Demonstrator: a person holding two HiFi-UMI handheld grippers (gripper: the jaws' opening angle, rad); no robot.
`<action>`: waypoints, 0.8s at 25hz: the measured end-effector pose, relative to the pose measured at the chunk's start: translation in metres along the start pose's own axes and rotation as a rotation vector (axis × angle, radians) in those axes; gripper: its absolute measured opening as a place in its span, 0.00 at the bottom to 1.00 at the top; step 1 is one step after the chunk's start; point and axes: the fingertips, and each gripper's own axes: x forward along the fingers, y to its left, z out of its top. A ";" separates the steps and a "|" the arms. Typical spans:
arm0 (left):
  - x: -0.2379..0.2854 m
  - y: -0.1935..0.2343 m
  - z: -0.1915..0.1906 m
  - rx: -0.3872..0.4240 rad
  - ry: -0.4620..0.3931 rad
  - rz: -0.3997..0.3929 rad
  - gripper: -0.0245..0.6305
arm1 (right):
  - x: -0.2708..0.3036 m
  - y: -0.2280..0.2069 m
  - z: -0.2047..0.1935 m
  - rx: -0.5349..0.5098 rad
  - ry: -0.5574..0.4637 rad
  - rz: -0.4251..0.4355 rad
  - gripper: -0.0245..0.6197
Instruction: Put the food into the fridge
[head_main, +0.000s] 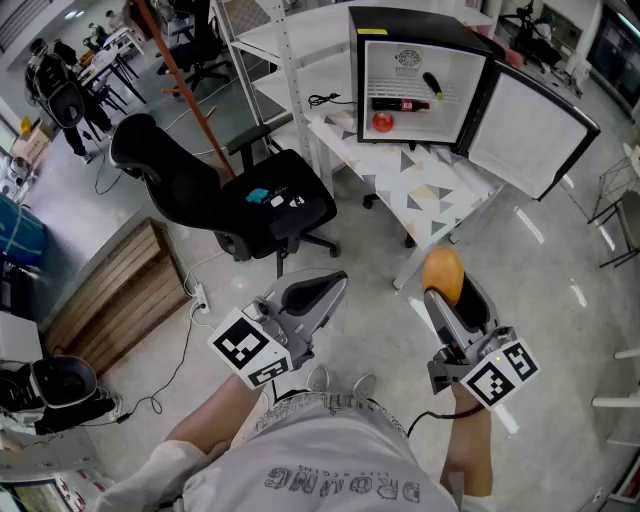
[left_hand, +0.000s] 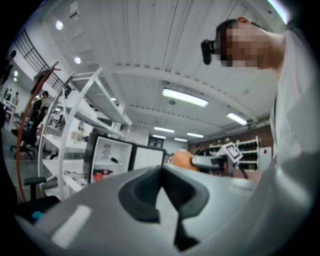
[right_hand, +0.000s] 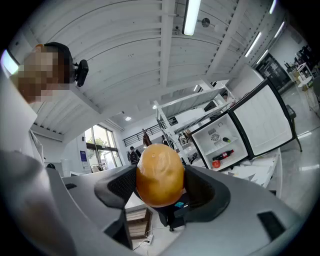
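The carrying step is in hand: the food is picked up but has not reached the fridge. The left hand-held gripper (head_main: 335, 284) points level, its jaws pressed together with nothing between them. To its right, the right hand-held gripper (head_main: 447, 298) pinches an orange-yellow rounded piece of food (right_hand: 160, 175), with the wide-set jaws pressing on its two sides. The food hangs above the floor, well apart from the white counter with a grey triangle pattern (head_main: 425, 195).

The next move, as I judge it, is to carry the food forward to the counter and pass the right hand-held gripper level through the fridge's open front. The food should rest on a bare patch of shelf before the jaws part. Being round, it may roll, so a spot away from the shelf edge is safer.

The small black fridge with a white interior (head_main: 430, 28) stands on the counter. At the lower left inside lies a red round fruit-like thing (head_main: 383, 122). Just beside it a dark bottle with a red label (head_main: 400, 104) lies on its side. A small dark item (head_main: 432, 83) sits on the upper shelf. The fridge door (head_main: 530, 125) stands swung open to the right.
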 end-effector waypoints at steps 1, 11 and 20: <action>0.000 -0.001 0.000 0.000 0.000 -0.001 0.05 | 0.000 0.000 0.000 0.001 0.000 0.002 0.48; -0.002 -0.007 -0.001 -0.004 0.006 -0.001 0.05 | -0.005 0.002 0.003 0.048 -0.020 0.004 0.48; -0.001 -0.019 -0.008 -0.003 0.010 0.022 0.05 | -0.024 -0.003 0.000 0.064 -0.022 0.010 0.49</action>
